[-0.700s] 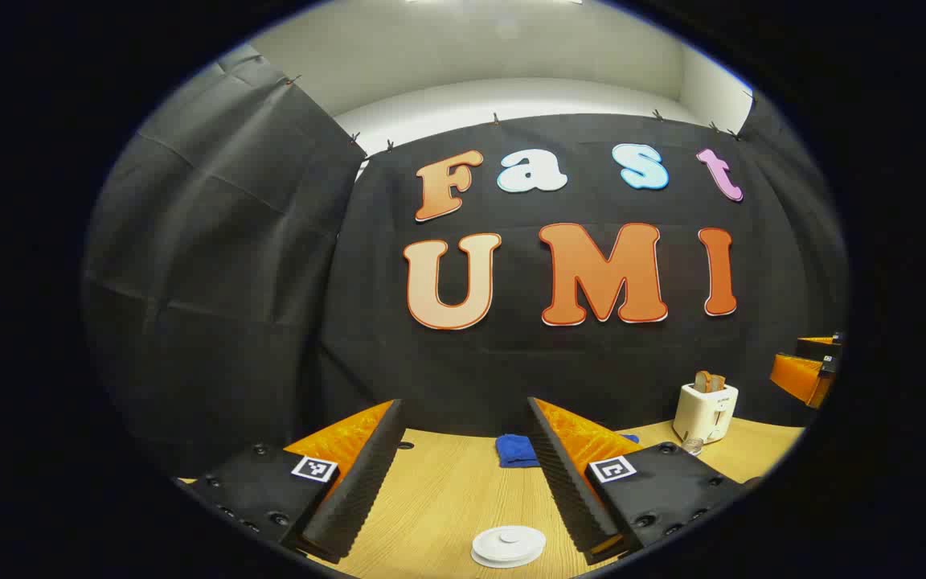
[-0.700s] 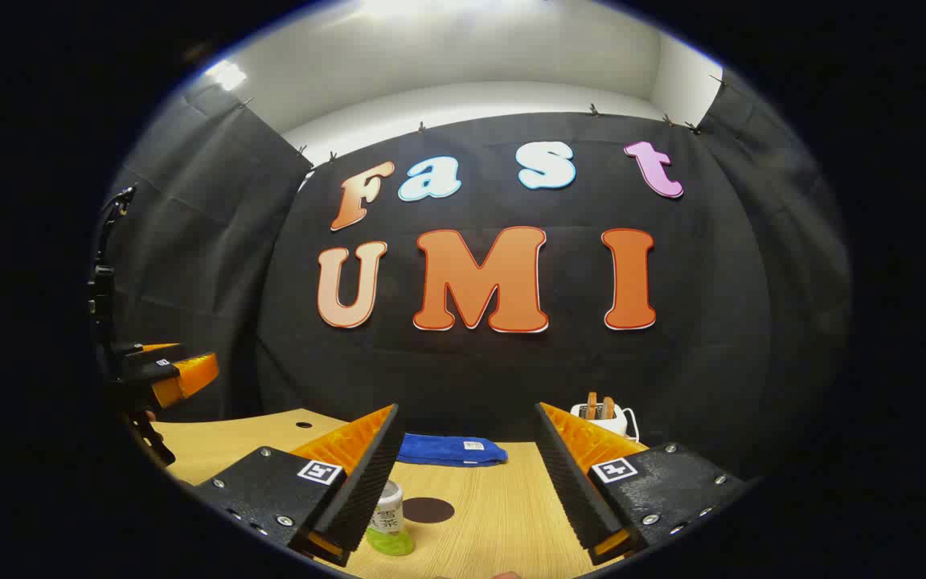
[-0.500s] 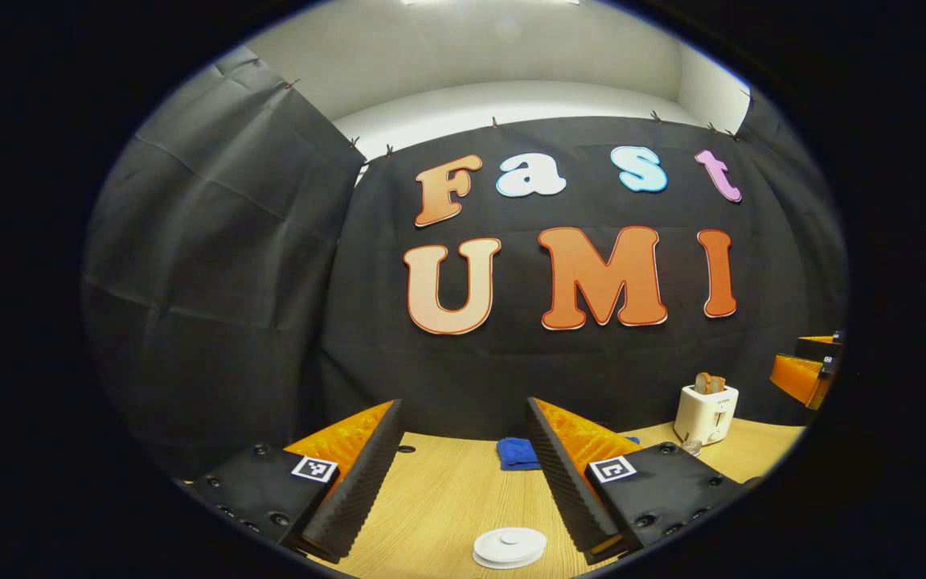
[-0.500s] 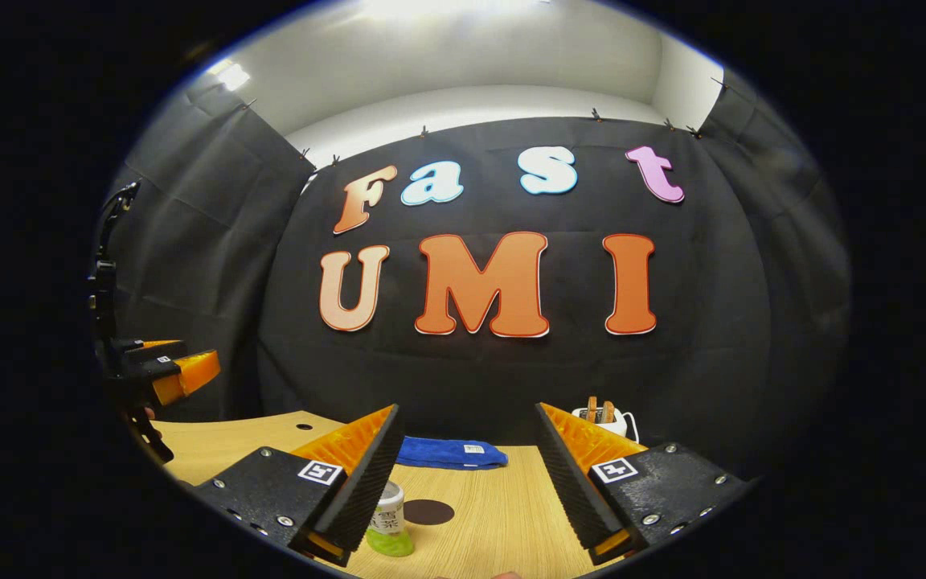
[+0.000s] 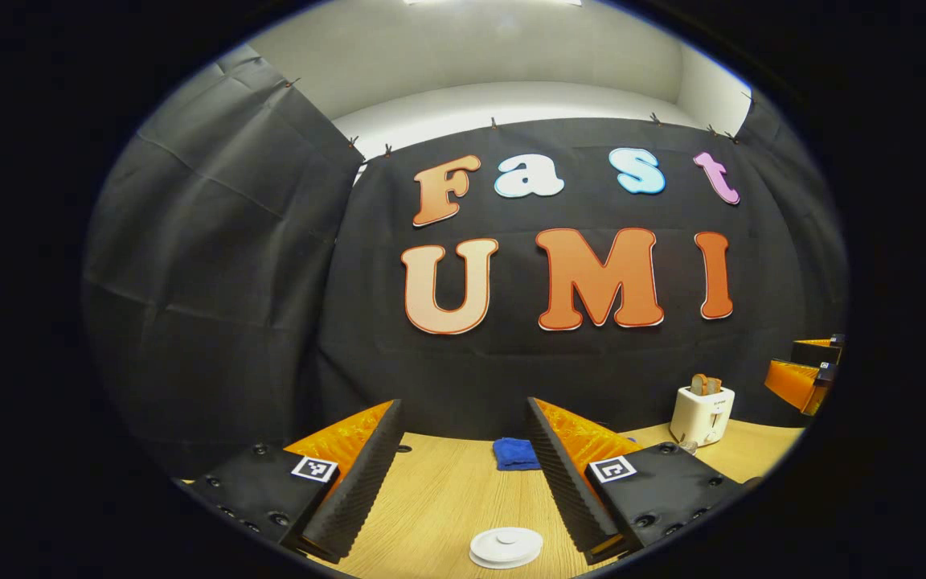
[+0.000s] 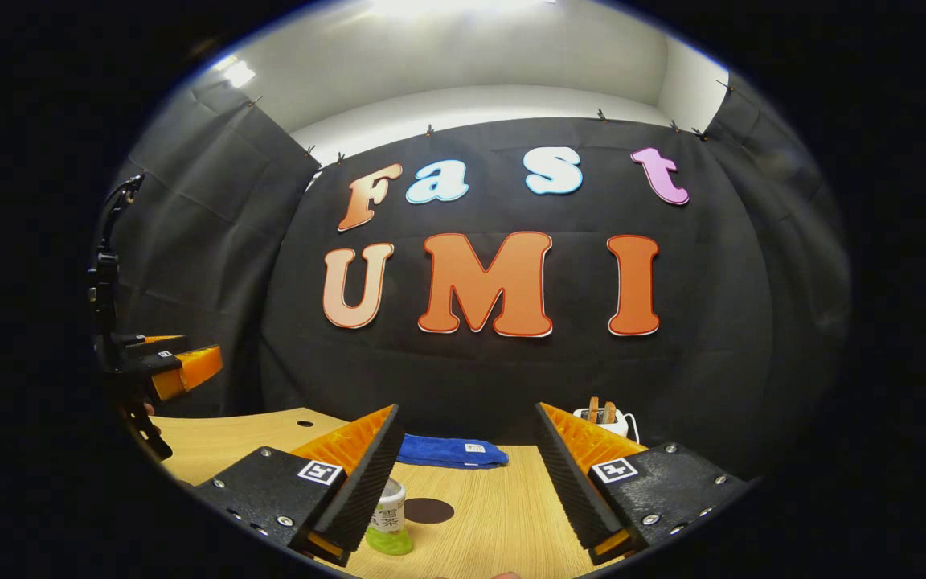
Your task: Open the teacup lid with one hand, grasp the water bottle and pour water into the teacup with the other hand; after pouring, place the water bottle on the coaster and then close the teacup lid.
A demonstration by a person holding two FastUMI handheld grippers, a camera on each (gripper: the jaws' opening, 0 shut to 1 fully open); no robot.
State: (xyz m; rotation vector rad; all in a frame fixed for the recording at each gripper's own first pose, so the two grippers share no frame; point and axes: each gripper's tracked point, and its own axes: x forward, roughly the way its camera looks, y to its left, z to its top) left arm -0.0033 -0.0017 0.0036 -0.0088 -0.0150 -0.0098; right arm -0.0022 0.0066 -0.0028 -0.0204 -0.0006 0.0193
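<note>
A white round teacup lid (image 5: 506,547) with a small knob lies low in the left gripper view, just ahead of and below my left gripper (image 5: 463,408), which is open and holds nothing. In the right gripper view a small water bottle (image 6: 388,519) with a white label and green base stands on the table, partly hidden behind one finger. A dark round coaster (image 6: 428,510) lies just to its right. My right gripper (image 6: 465,412) hangs open above them, apart from both.
A folded blue cloth (image 6: 451,452) lies at the back of the wooden table (image 6: 503,515), also seen as blue cloth (image 5: 515,453). A white toaster (image 5: 702,412) with bread stands at the back right. The other gripper (image 6: 165,366) hovers far left.
Both views have drifted only slightly, the wall sitting a little lower in frame. Both grippers stay open and nothing on the table has moved.
</note>
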